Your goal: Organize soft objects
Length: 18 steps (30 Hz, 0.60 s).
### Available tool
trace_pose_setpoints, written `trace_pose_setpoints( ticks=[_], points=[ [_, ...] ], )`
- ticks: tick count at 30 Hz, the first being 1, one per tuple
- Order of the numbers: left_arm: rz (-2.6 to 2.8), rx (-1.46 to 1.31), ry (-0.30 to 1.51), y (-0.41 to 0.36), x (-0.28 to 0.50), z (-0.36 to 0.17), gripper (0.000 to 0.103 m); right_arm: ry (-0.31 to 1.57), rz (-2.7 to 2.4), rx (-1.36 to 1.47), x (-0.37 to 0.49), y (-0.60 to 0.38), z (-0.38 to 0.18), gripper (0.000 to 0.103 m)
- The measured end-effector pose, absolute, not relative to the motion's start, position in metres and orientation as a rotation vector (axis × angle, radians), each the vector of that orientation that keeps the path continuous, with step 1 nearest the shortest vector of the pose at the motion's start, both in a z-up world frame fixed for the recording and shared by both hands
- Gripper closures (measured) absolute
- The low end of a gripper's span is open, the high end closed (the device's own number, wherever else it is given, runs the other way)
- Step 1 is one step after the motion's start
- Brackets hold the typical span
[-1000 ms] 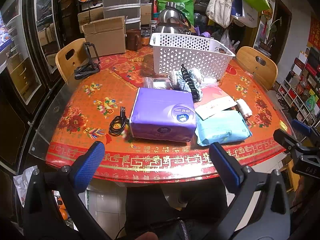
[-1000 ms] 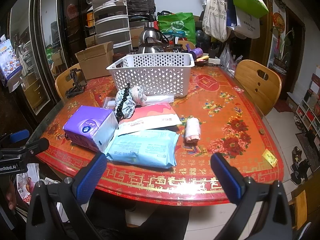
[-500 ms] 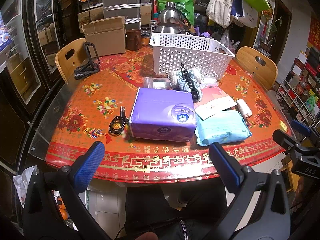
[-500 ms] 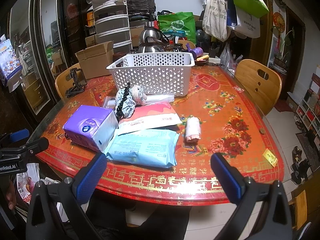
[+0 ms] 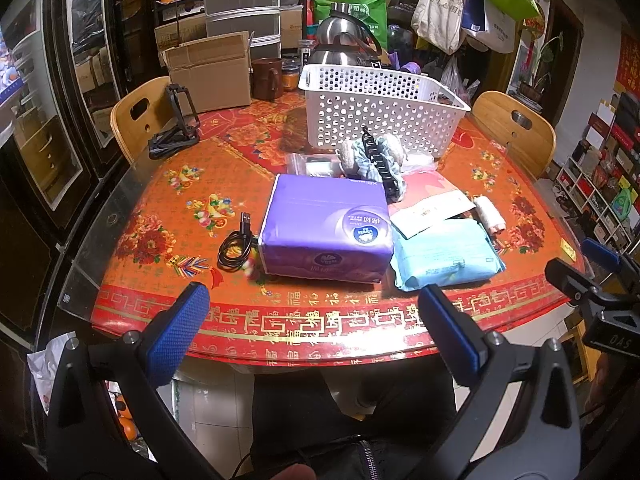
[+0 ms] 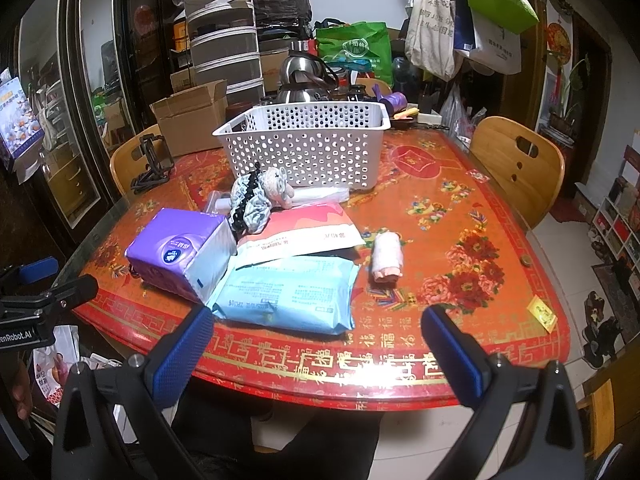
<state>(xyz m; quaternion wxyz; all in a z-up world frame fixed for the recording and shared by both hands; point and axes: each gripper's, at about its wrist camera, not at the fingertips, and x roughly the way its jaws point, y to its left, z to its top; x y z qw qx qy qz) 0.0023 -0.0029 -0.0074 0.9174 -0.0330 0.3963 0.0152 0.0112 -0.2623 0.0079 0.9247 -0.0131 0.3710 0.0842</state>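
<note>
**Ana:** Right wrist view is showing the soft goods lying in a tight bunch on the near half of the table (image 6: 460, 216). The blue wipes pack (image 6: 288, 294) is sitting closest to the edge, with the purple tissue pack (image 6: 180, 254) touching its left side and the pink-and-white pouch (image 6: 300, 232) overlapping its far end.

**Ben:** And behind those, the scrunchies and small plush (image 6: 260, 194) are resting just in front of the white basket (image 6: 304, 144). I'm reading that basket as the place they are all going, since it is waiting with its mouth open right behind the pile.

**Ana:** Agreed. The rolled pink cloth (image 6: 387, 256) is lying alone to the right, apart from the rest.

**Ben:** The right gripper (image 6: 318, 354) is hovering off the table edge, jaws spread wide and gripping nothing. It is lining up with the wipes pack, probably because that is the easiest reach.

**Ana:** Over on the left wrist view, the left gripper (image 5: 312, 332) is also spread and empty, facing the tissue pack. The black cable (image 5: 236, 246) beside that pack is not soft stock, so I'd expect it to be left alone.
</note>
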Motion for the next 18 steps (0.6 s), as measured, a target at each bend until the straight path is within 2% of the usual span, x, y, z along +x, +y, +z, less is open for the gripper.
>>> trace_pose_setpoints(
  ticks=[12,18],
  points=[
    [0.073,-0.089,0.672,0.033,0.009,-0.008,0.000,0.708,0.245,0.038,0.030,-0.237,-0.015,0.000],
    [0.038,-0.122,0.787,0.071,0.048,-0.049,0.000,0.724,0.310,0.008,0.051,-0.210,-0.042,0.000]
  ],
)
